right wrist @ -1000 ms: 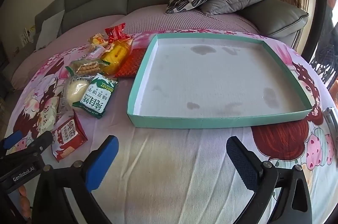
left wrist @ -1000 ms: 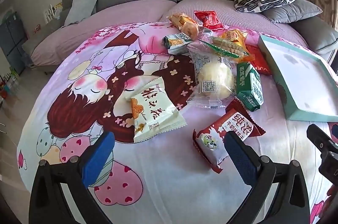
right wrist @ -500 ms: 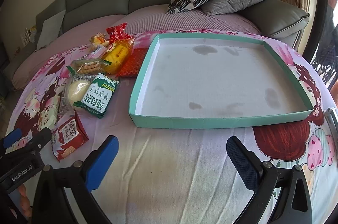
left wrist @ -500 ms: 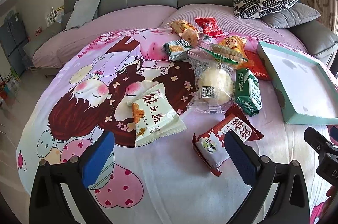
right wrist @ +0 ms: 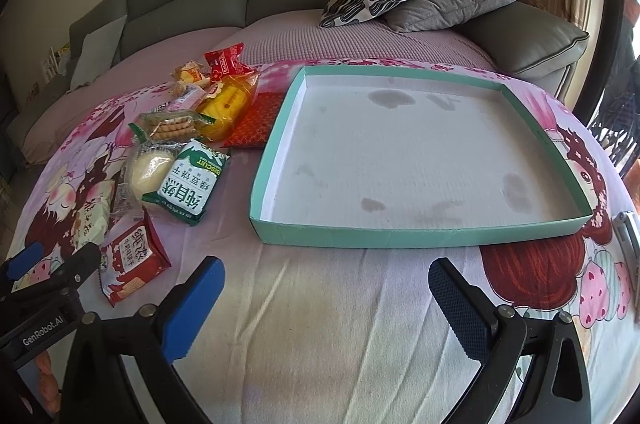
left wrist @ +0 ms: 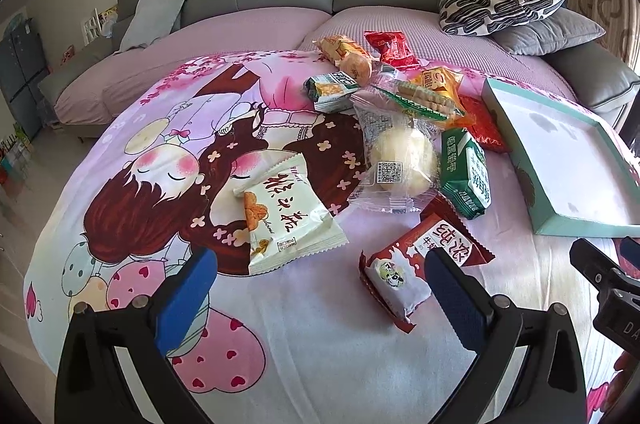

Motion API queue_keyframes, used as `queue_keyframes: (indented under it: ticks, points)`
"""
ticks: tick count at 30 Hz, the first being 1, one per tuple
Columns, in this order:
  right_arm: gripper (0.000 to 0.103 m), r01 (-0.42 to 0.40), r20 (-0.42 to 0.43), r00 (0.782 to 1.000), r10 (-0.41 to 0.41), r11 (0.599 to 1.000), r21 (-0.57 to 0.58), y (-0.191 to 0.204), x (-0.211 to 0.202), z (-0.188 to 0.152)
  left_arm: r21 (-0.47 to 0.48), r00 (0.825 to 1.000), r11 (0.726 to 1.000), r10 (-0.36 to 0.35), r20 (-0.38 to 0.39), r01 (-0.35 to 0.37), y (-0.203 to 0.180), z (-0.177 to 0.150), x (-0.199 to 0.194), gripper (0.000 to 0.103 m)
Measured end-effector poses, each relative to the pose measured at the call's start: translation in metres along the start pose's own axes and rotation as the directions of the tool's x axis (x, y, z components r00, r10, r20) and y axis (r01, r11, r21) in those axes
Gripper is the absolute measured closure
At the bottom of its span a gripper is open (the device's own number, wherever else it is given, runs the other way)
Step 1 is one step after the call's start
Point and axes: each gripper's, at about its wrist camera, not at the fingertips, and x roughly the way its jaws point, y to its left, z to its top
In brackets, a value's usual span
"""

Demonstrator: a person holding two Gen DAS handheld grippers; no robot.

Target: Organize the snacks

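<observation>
A: In the left wrist view, the left gripper (left wrist: pixel 320 280) hangs with its jaws apart and nothing between them. The red milk-biscuit packet (left wrist: pixel 416 274) lies just ahead and to the right, almost against the right fingertip, its long axis running diagonally up to the right. The cream packet (left wrist: pixel 290 214) lies ahead, slightly left of centre. The teal tray (left wrist: pixel 560 226) sits far right.

B: And against the earlier frames?

A: The sofa and snacks sit lower in the frame and the plush toy shows in full, so the view has tilted up or drawn back a little; nothing on the bed has moved.

B: The right wrist view?

A: The right gripper (right wrist: pixel 326 284) is likewise spread wide and empty, pointed at the tray's near wall (right wrist: pixel 420 238), which holds nothing. The snacks lie to its left, so the left gripper (right wrist: pixel 52 280) looks nearer to them. This view has barely changed.
</observation>
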Motion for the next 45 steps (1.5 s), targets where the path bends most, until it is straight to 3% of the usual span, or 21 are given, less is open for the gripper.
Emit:
queue_keyframes:
  ticks: [45]
  points:
    - [0.000,0.011,-0.010,1.000,-0.011,0.999,-0.046,0.010,0.005,-0.001,-0.054,0.999,0.998,-0.034,0.038,0.036,0.017,0.002,-0.001,0.000]
